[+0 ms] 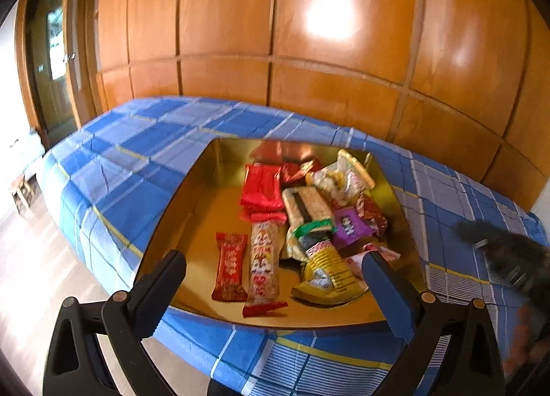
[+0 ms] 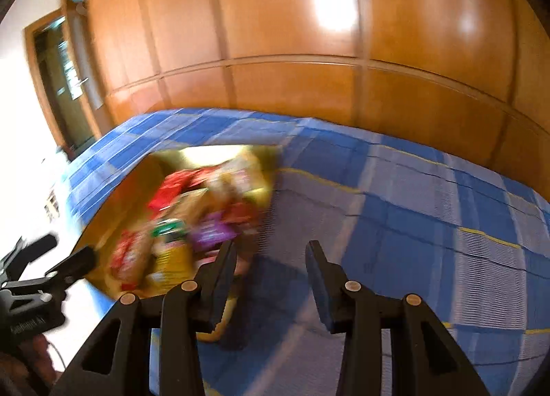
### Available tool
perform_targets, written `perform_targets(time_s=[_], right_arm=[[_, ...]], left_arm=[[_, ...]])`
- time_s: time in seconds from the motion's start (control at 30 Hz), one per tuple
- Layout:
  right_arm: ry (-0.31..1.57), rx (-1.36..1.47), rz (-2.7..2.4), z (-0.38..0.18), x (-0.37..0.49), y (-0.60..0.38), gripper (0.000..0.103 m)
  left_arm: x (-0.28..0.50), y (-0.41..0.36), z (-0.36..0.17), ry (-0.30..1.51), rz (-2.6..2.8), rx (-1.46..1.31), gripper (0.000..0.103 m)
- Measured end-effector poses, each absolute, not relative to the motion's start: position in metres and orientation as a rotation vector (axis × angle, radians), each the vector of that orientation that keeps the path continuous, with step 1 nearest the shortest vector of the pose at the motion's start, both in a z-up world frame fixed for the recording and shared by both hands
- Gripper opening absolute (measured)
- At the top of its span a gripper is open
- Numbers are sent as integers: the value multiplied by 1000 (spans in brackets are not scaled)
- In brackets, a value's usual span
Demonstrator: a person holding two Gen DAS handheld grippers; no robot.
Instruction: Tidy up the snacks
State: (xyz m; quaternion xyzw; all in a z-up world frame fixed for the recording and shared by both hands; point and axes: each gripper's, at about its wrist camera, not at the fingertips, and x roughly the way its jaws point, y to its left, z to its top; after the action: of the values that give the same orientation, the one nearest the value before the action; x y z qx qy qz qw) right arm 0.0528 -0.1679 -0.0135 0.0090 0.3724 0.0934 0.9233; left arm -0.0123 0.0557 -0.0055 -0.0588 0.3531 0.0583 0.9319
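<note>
Gold tin (image 1: pixel 192 186) on blue plaid cloth (image 1: pixel 130 155), snacks (image 1: pixel 302 217) piled inside toward right. Left gripper (image 1: pixel 271 275) over tin, jaws wide, empty. Right gripper (image 2: pixel 271 258) over cloth beside tin, jaws parted, empty, blurred.

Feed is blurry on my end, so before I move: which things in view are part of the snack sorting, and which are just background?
Job: gold tray; red wafer packs; small red bar; long pink-and-white bar; purple packet; yellow packet; left gripper, open and empty; right gripper, open and empty.

Background: blue plaid cover; wooden wall panels; doorway.
</note>
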Motion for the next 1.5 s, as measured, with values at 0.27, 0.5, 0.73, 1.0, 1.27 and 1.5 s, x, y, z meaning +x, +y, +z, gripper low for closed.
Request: perform_targets(time_s=[0.27, 0.5, 0.73, 1.0, 1.27, 1.5], right_arm=[[923, 75, -280, -41, 82, -366, 42], [1062, 184, -521, -96, 94, -477, 42], [930, 245, -580, -115, 84, -501, 90], [942, 270, -597, -117, 86, -509, 103], [936, 276, -592, -118, 85, -509, 103], [935, 276, -592, -118, 85, -508, 103]], left_arm=[[0, 65, -17, 763, 107, -144, 103], [14, 53, -22, 800, 57, -124, 103], [24, 47, -21, 806, 47, -98, 103], [28, 51, -27, 817, 56, -117, 103], [28, 56, -28, 811, 66, -125, 103], [29, 61, -28, 815, 81, -135, 103]])
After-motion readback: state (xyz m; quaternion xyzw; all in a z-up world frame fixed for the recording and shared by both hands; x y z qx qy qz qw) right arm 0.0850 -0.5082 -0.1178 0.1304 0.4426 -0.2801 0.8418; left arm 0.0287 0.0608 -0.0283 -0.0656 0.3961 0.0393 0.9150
